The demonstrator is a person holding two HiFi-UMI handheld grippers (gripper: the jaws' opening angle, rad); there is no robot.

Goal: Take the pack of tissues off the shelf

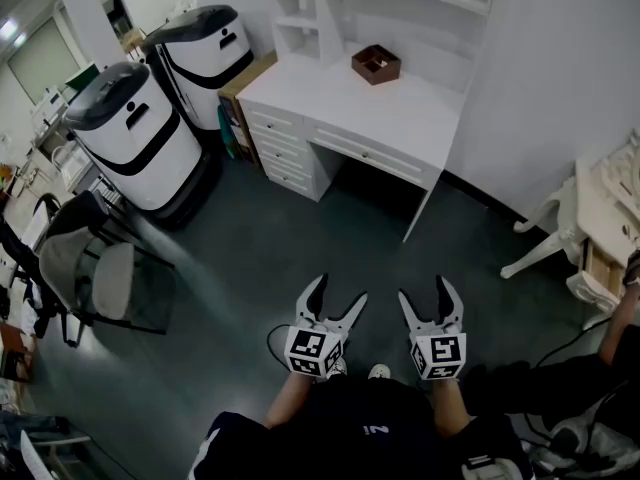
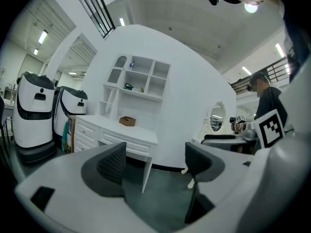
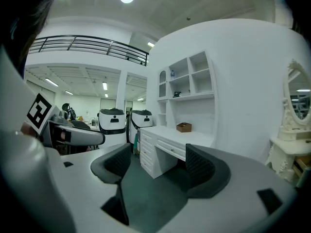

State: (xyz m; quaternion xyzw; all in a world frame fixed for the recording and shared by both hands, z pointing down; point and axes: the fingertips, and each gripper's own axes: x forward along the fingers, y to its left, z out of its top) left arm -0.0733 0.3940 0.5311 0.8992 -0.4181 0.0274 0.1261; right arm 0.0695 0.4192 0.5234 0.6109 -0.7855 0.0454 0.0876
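A white desk (image 1: 400,118) with a shelf unit (image 1: 300,18) on top stands far ahead across the dark floor. On the shelf lies a small dark object (image 2: 128,86), also seen in the right gripper view as the dark object (image 3: 177,94); it is too small to identify. A brown box (image 1: 376,64) sits on the desktop. My left gripper (image 1: 339,290) and right gripper (image 1: 424,290) are held side by side low in front of the person, far from the desk. Both are open, with nothing between the jaws of the left gripper (image 2: 155,161) or the right gripper (image 3: 158,161).
Two white-and-black machines (image 1: 135,133) (image 1: 205,48) stand left of the desk. A chair (image 1: 95,278) is at the near left. A white vanity table (image 1: 600,228) and another person's arm (image 1: 560,378) are at the right. Dark floor lies between me and the desk.
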